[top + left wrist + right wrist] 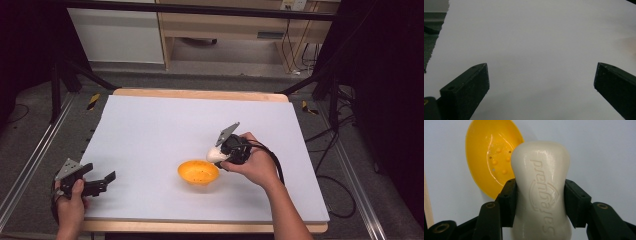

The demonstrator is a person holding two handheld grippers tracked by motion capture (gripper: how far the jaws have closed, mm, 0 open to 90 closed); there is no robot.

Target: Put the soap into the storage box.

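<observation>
Both fingers clamp soap beside dish.

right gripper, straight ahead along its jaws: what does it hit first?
Most likely the yellow soap dish. The right gripper is shut on the soap bar, whose far end leads. In its own view the dish lies just beyond that end, slightly off to one side; depth is unclear, so it might meet the white table cover instead.

I am wearing nothing on my forearms; my right gripper and left gripper are showing black jaws, grey three-cornered plates, trailing black cables.
</observation>
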